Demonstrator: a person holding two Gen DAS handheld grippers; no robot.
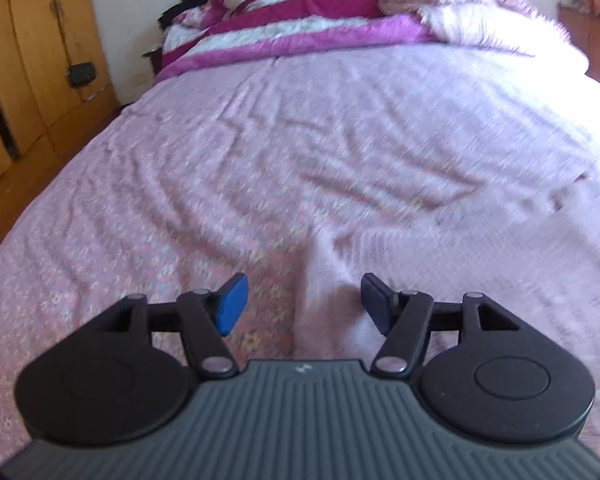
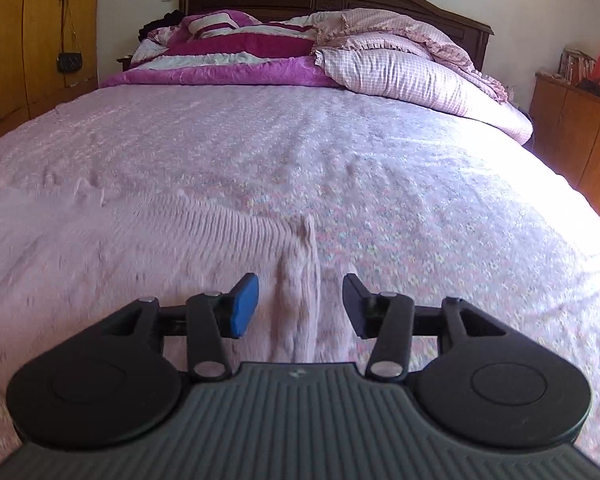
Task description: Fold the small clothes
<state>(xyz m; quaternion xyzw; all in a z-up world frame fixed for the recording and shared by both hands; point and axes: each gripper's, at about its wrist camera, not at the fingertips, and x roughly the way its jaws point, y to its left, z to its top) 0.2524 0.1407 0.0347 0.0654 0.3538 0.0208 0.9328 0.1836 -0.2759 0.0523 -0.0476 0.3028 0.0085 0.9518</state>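
Presently noted: left hand-held gripper [image 1: 300, 306] about half open, gripping nothing, a pale pink knit garment [image 1: 332, 320] lying loose between its blue pads [image 1: 231, 305]. Right hand-held gripper [image 2: 300, 306] likewise half open and empty, a raised fold of the garment [image 2: 298, 304] between the pads, untouched. Garment spread flat on the floral pink bedsheet [image 2: 380, 160], near edge of bed. Small pale emblem on each gripper body; no legible writing. Striped magenta blanket [image 2: 240, 48] heaped at headboard.
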